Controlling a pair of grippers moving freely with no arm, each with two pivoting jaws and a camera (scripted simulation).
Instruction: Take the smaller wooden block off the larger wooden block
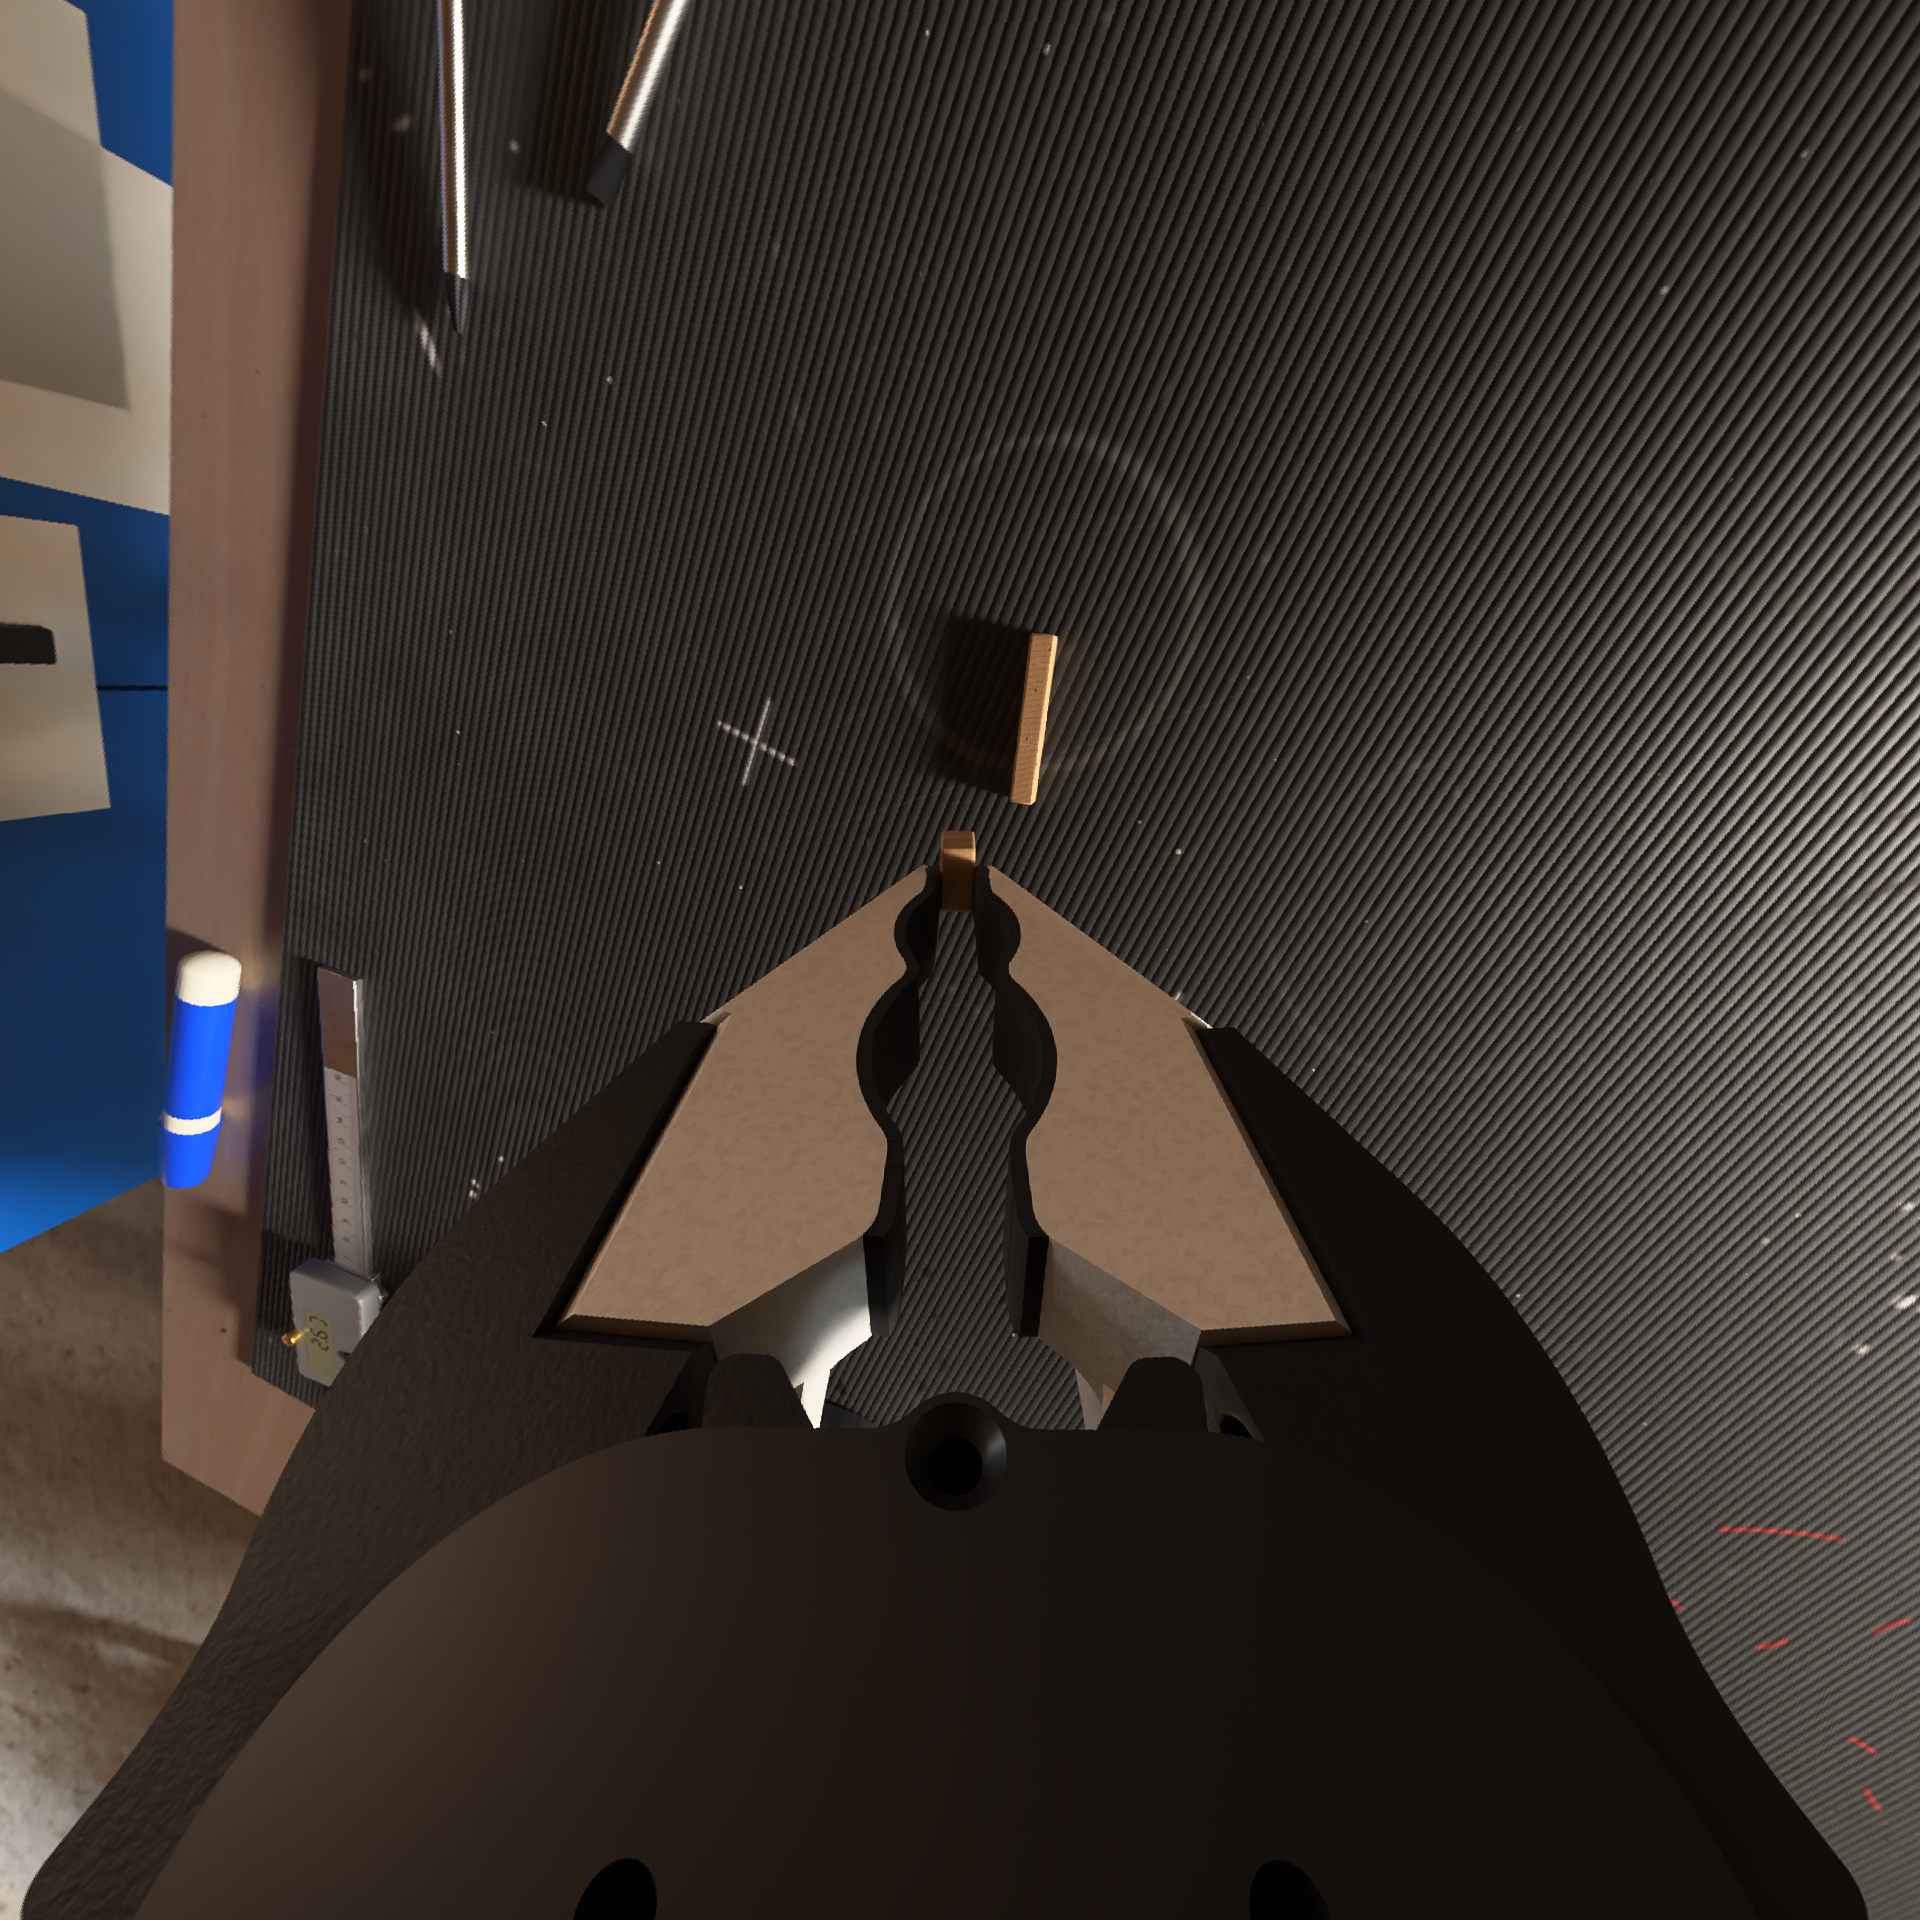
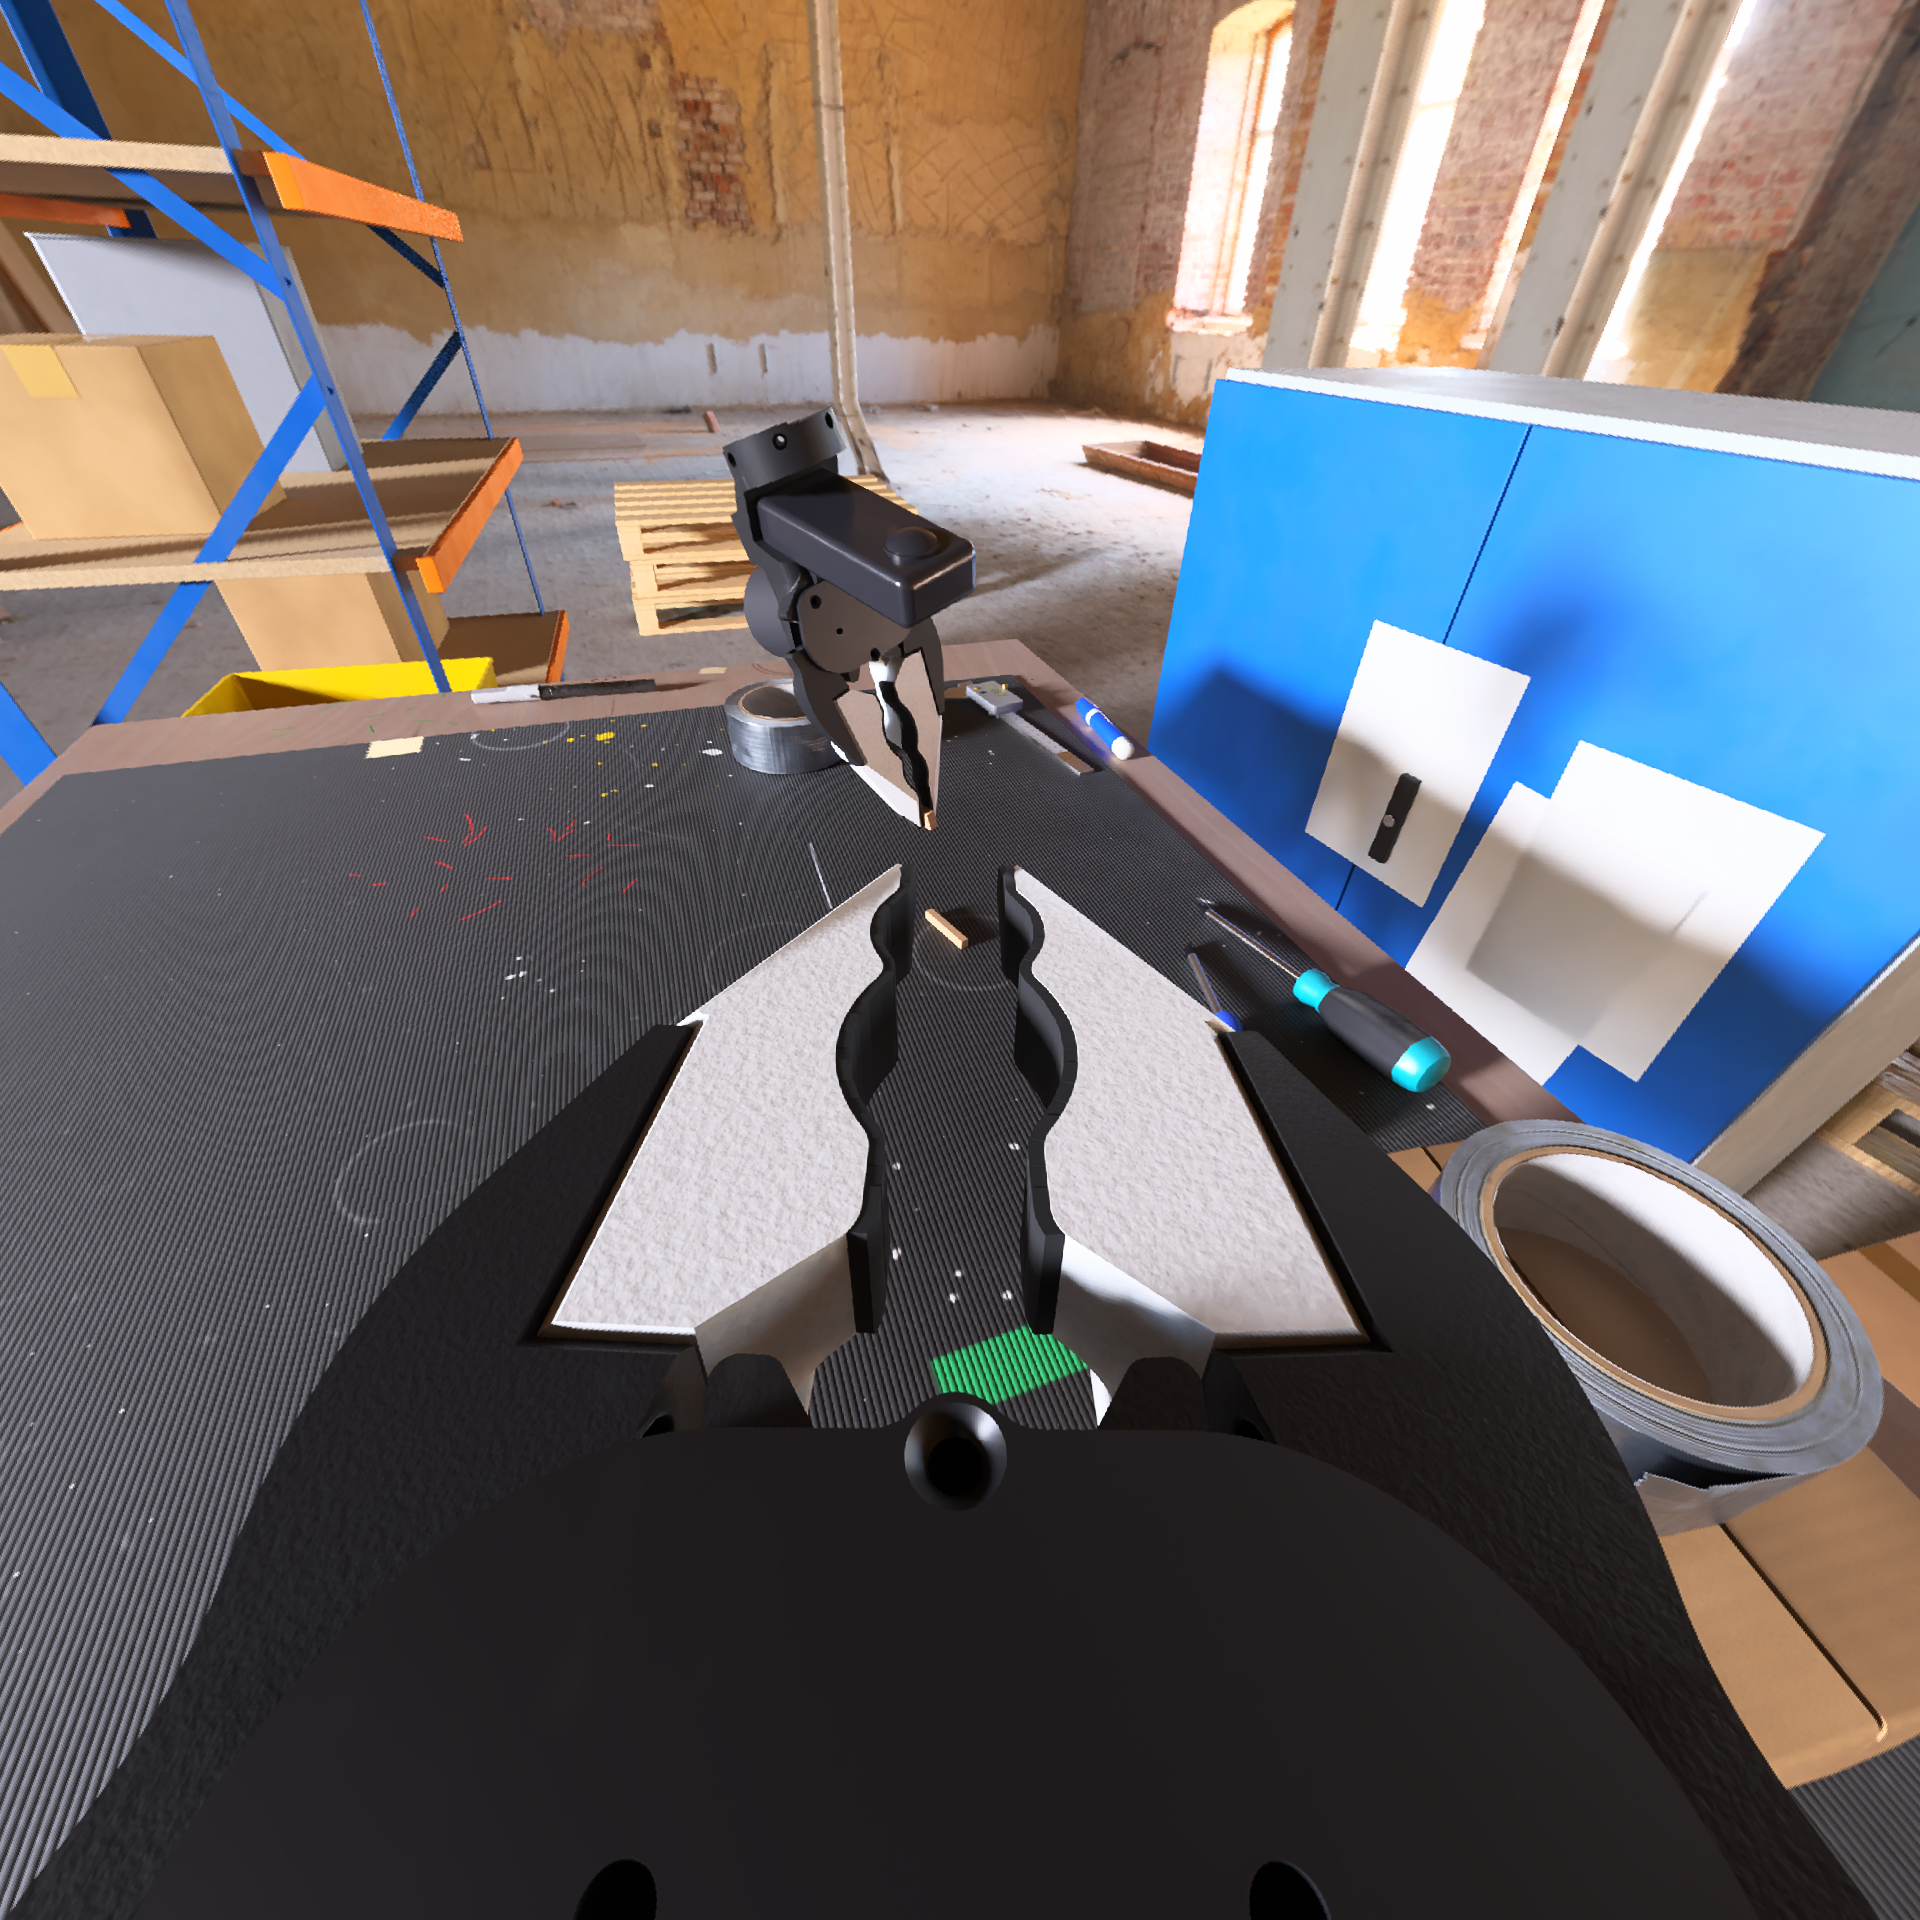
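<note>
In the left wrist view my left gripper (image 1: 957, 881) is shut on the smaller wooden block (image 1: 957, 864), a small tan cube held at the fingertips above the dark ribbed mat (image 1: 1351, 520). The larger wooden block (image 1: 1034, 717), a thin tan slab, lies on the mat just beyond and slightly right, apart from the small block. In the right wrist view my right gripper (image 2: 957, 881) is open and empty, low over the mat, with the larger block (image 2: 945, 928) lying between and beyond its fingertips. The left gripper (image 2: 925, 816) hangs above that block, the small block at its tips.
A screwdriver with teal handle (image 2: 1351, 1023) lies right of the larger block. Two tape rolls (image 2: 774, 727) (image 2: 1652, 1320), a blue marker (image 2: 1103, 727) and a metal caliper (image 1: 338, 1174) lie near the table edges. A blue cabinet (image 2: 1558, 675) stands at the right.
</note>
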